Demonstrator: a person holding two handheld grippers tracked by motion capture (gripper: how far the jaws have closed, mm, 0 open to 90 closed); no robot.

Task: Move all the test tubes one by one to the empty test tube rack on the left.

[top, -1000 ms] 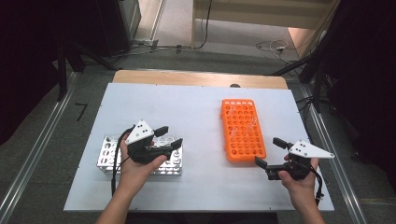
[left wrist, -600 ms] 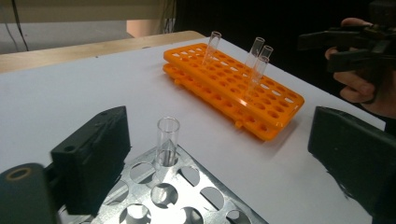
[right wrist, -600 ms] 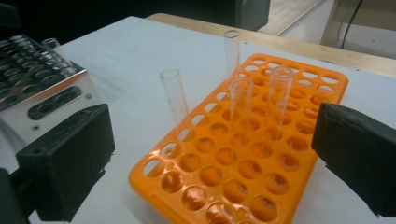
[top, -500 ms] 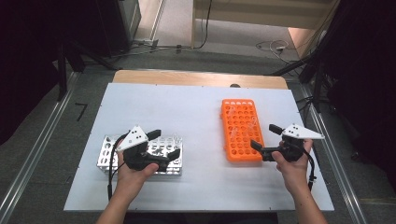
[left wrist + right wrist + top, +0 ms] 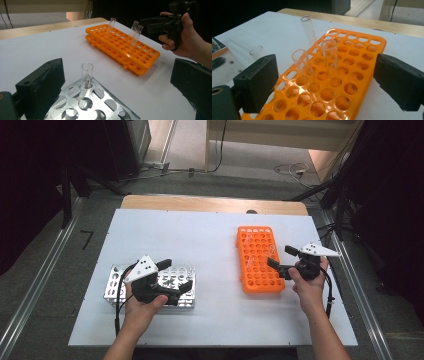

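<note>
Two racks sit on the white table (image 5: 210, 235): one orange rack (image 5: 259, 258) and one metal rack (image 5: 150, 286) well apart from it. Four clear tubes (image 5: 330, 58) stand in the orange rack; one clear tube (image 5: 86, 75) stands in the metal rack.

An orange rack (image 5: 257, 259) lay flat on the right side of the table, holding four clear empty tubes (image 5: 330, 60), all tilted. A metal rack (image 5: 116, 286) sat at near left, one clear tube (image 5: 86, 75) standing upright in it.
</note>
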